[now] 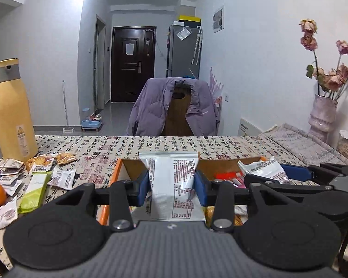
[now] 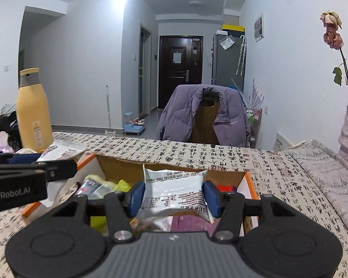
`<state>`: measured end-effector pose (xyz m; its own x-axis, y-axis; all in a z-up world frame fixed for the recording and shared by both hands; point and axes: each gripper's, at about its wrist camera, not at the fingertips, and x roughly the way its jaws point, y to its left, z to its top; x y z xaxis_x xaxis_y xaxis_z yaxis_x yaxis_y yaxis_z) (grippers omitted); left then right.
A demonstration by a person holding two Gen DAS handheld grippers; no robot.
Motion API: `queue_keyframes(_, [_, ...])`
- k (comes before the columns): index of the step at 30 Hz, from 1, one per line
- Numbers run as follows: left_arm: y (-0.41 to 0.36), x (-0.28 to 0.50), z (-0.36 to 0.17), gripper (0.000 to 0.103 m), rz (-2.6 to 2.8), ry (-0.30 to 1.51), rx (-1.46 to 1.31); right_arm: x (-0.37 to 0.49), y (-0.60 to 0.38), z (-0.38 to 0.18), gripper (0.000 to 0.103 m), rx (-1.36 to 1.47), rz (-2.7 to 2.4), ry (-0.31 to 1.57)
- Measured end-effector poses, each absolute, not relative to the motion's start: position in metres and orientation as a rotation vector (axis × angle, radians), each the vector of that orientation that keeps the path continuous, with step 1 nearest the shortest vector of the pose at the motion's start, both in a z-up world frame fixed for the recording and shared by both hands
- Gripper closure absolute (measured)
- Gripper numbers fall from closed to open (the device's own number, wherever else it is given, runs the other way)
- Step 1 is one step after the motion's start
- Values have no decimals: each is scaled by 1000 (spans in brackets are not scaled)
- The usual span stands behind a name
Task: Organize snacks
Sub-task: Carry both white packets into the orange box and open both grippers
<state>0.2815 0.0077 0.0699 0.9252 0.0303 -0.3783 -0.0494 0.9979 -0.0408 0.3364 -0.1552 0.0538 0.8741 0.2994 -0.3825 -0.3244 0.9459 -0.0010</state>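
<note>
Left tongs point(image 1: 172, 186) around upright packet point(image 1: 174, 185), long axis vertical.

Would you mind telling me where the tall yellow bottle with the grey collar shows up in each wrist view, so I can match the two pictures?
Left wrist view: the yellow bottle stands at the far left edge, on the patterned tablecloth behind the loose snack packets.
Right wrist view: the yellow bottle stands at left, beyond the left gripper.
Shared landmark: the purple jacket draped over the chair.

right gripper point(image 2: 173, 198) | jaws clamp white snack packet point(image 2: 174, 192) | above orange box point(image 2: 250, 180)
</note>
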Motion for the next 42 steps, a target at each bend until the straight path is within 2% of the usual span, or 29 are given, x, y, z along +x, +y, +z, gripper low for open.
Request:
queue_keyframes(7, [18,310,50,61,49,388,-57,358,-155,37,46,-73,301,359])
queue_keyframes(9, [22,314,41,57,53,390,-67,361,-156,30,39,-72,299,361])
queue_keyframes(10, [24,315,37,54,62,391,-68,361,-157,28,31,-70,300,364])
queue_keyframes(11, [25,315,34,43,70,391,-63,362,-157,25,25,-76,304,367])
queue_keyframes(12, [26,314,32,23,70,385,-57,362,-158,24,21,-88,301,367])
queue_keyframes(13, [28,312,31,13,67,372,-59,362,-159,24,8,-92,293,367])
queue_keyframes(14, [31,310,31,0,68,351,-70,361,-161,24,0,-88,288,367])
queue_keyframes(29, [26,296,53,0,70,294,-102,344,-177,50,0,-25,287,314])
queue_keyframes(42, [21,212,80,0,32,312,-111,267,-218,73,0,31,299,317])
